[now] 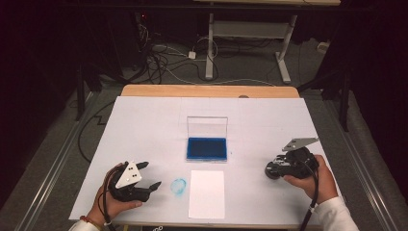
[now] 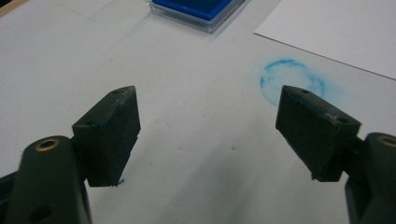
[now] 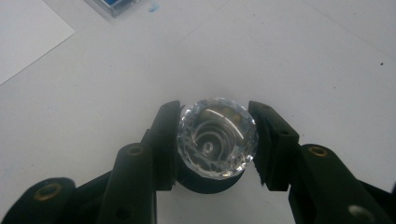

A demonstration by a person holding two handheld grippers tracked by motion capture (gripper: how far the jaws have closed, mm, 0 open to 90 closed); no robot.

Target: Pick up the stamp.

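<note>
1. Nearest the table's [image 1: 144, 120] front edge: left hand [image 1: 111, 202] low at the left, palm under the left gripper [image 1: 150, 175], grey three-cornered plate on top, jaws aimed right toward the middle.
2. In the left gripper view, left gripper [image 2: 208, 135] spread wide, nothing between its black pads [image 2: 112, 135], white surface below.
3. Just beyond its right jaw: a faint blue ring smudge [image 1: 179, 186] [image 2: 292, 79] printed on the table covering.
4. Right of the smudge: a blank white sheet of paper [image 1: 207, 193] [image 2: 336, 28] [image 3: 23, 32], lying flat; no writing readable anywhere.
5. At the right, slightly farther: right hand [image 1: 312, 180] wrapped around the right gripper [image 1: 273, 169], sleeve white, jaws pointing left, cable trailing back.
6. In the right gripper view, right gripper [image 3: 217, 140] closed narrow on a stamp [image 3: 218, 137] with a clear faceted round knob over a black base, held just above or on the table; cannot tell which.
7. Farther, mid-table: blue ink pad [image 1: 207, 148] [image 2: 196, 9] [image 3: 116, 7] in a clear case, lid [image 1: 207, 127] standing open behind it.
8. Beyond the table: floor with cables [image 1: 163, 60] and a white desk frame [image 1: 245, 43].
</note>
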